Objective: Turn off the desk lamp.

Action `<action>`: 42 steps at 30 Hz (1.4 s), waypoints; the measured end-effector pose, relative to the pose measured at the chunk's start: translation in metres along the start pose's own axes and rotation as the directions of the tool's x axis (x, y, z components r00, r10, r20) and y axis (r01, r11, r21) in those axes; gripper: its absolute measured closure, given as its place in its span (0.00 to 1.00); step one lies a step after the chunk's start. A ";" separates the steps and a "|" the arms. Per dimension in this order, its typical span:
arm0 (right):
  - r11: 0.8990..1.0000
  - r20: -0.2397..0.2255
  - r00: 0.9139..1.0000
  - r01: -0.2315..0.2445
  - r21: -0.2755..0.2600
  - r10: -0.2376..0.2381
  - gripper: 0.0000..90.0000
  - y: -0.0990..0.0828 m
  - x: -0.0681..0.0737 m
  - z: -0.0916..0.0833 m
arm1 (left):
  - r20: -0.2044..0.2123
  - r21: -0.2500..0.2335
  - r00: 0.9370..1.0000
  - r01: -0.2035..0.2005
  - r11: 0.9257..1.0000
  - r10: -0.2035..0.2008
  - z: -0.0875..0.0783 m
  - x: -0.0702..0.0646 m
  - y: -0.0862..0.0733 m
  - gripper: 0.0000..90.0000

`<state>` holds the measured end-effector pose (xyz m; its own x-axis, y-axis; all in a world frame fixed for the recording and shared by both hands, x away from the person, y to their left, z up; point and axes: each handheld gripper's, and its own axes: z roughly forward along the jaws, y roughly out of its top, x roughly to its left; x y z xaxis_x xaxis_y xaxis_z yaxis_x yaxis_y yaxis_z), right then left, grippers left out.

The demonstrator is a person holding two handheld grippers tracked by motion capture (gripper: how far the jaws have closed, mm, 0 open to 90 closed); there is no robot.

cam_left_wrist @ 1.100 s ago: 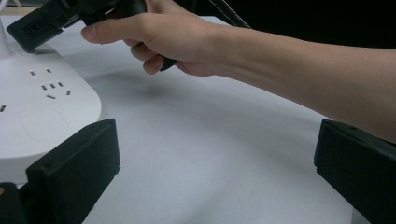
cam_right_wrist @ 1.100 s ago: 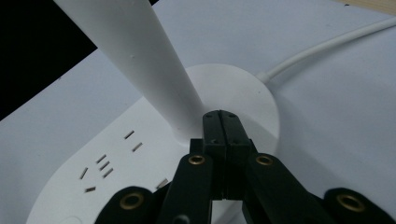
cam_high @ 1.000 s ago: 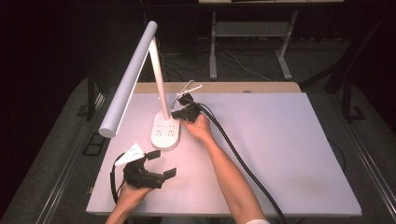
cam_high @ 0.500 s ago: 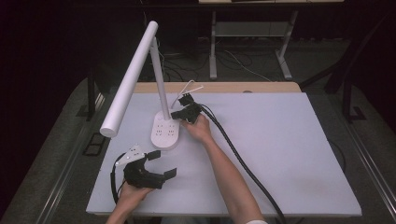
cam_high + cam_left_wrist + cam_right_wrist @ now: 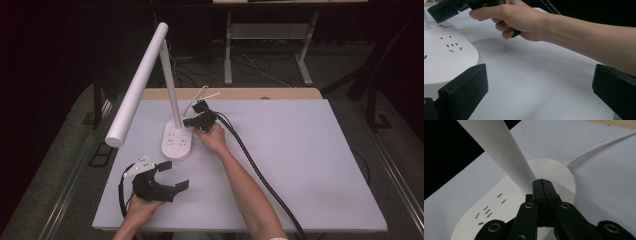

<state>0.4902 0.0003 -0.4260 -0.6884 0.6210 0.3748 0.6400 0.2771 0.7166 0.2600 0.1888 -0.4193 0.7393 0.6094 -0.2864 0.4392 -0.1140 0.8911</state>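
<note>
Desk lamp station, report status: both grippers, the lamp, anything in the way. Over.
Right gripper shut, empty, tips at the lamp post's foot. Left gripper open, idle near the table's front edge. Desk lamp upright on its socket base. Nothing in the way.

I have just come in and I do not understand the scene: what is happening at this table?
A person works at a white table with a gripper in each hand. The right gripper, jaws shut and empty, has its tip at the foot of the white desk lamp, over its socket base. The left gripper rests open nearer the person, holding nothing.
</note>
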 end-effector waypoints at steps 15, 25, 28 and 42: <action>0.998 0.001 1.000 0.010 -0.055 -0.010 1.00 -0.002 -0.008 -0.052 | -0.002 0.003 1.000 -0.003 1.000 0.003 0.000 0.000 0.000 0.00; 0.996 0.024 1.000 0.022 -0.086 -0.020 0.91 -0.007 -0.014 -0.093 | -0.002 0.012 1.000 -0.018 1.000 0.018 0.001 -0.001 0.000 0.00; 0.996 0.031 0.999 0.030 -0.089 -0.027 0.84 -0.009 -0.014 -0.107 | -0.004 0.013 1.000 -0.015 1.000 0.015 0.002 -0.002 0.000 0.00; 0.989 0.062 0.998 0.033 -0.143 -0.024 0.44 -0.033 -0.019 -0.164 | -0.010 0.017 1.000 -0.017 1.000 0.017 0.002 -0.003 -0.001 0.00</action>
<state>0.4257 -0.1409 -0.3604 -0.6812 0.6586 0.3197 0.5615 0.1899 0.8054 0.2589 0.1855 -0.4201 0.7417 0.6150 -0.2676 0.4353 -0.1377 0.8897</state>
